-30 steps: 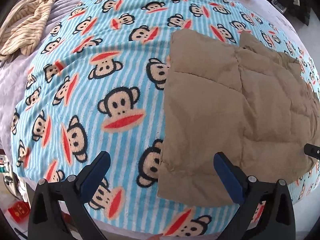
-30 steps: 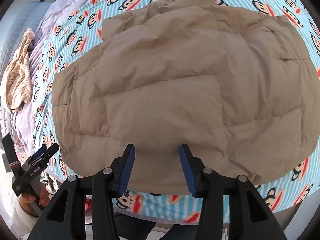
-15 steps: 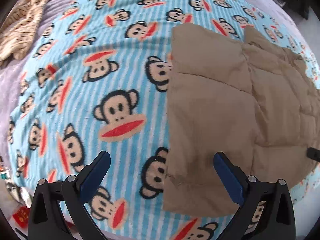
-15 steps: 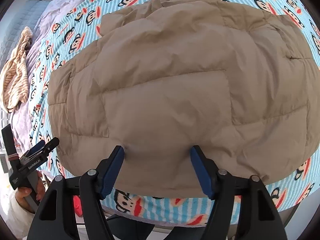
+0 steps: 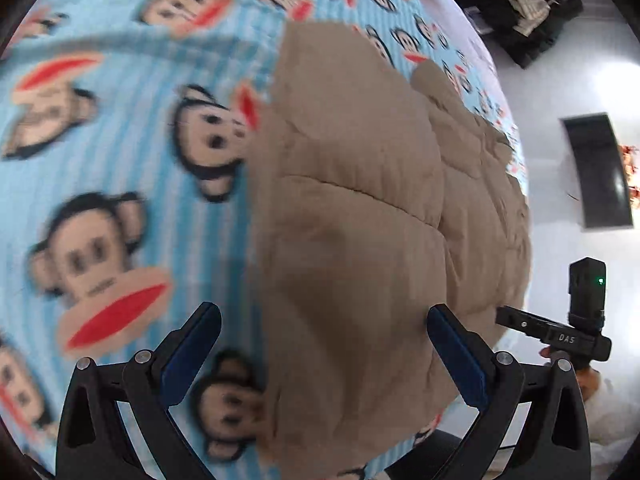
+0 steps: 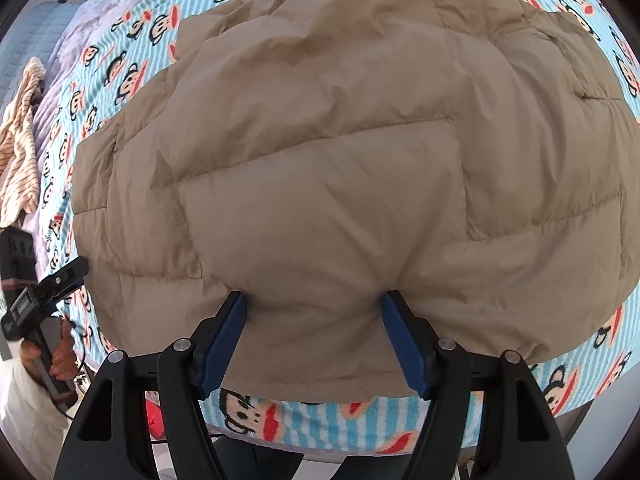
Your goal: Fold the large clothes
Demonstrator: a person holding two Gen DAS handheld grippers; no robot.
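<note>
The right gripper (image 6: 314, 336) is seen pointing steeply down at the near hem of a tan quilted puffer jacket (image 6: 340, 160). Its blue-padded jaws are set fairly wide, and a soft bulge of the hem is framed between them; whether the pads actually press the fabric cannot be judged, since the padding swells against both. The left gripper (image 5: 324, 354) is held wide apart over the jacket's left edge (image 5: 352, 240), with nothing clamped; one finger lies over the blanket and the other over the jacket.

The left wrist view is smeared by blur (the monkey faces are doubled and soft), so the stitching there is hard to read. In the right wrist view the jacket is shown spread flat, puffy, with box-shaped quilting seams and a matte, faintly wrinkled shell; its far collar end is cut off by the frame.

Beneath it lies a fleecy blue-striped monkey-print blanket (image 6: 132, 68). A striped beige garment (image 6: 20, 148) is bunched at the far left edge.
</note>
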